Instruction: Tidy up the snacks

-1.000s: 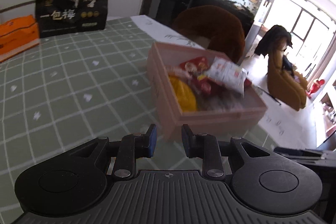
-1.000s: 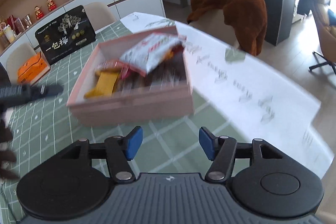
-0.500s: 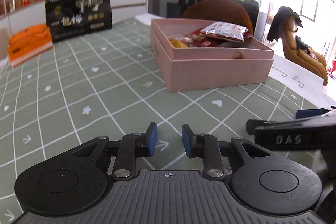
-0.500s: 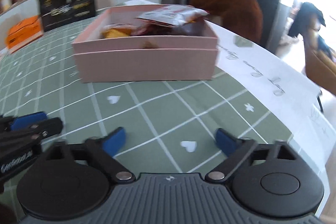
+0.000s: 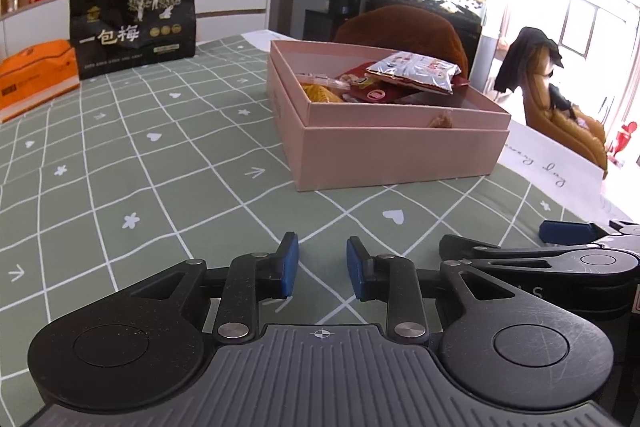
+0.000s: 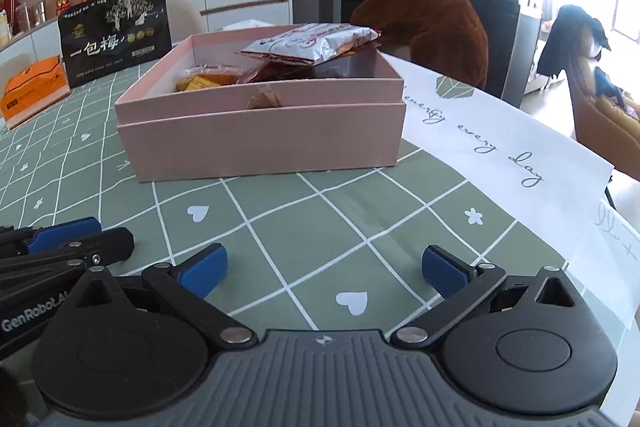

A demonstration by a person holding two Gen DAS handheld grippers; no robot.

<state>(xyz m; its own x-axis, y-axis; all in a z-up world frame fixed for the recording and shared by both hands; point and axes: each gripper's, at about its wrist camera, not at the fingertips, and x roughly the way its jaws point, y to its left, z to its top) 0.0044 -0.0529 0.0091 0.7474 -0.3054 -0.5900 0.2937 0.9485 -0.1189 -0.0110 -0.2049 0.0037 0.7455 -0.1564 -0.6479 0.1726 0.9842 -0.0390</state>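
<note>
A pink box stands on the green checked tablecloth, also in the right wrist view. It holds several snack packets, with a silver packet lying on top and yellow and red packets beneath. My left gripper rests low on the cloth, well short of the box, its blue pads a small gap apart and empty. My right gripper rests beside it, wide open and empty. Each gripper shows at the edge of the other's view.
A large black snack bag stands at the far side of the table, with an orange box to its left. A white paper with script lies right of the pink box. A brown chair is behind.
Both grippers have dropped from above the box down to the tablecloth in front of it. The right gripper's jaws have spread wider. The left jaws kept their small gap.
</note>
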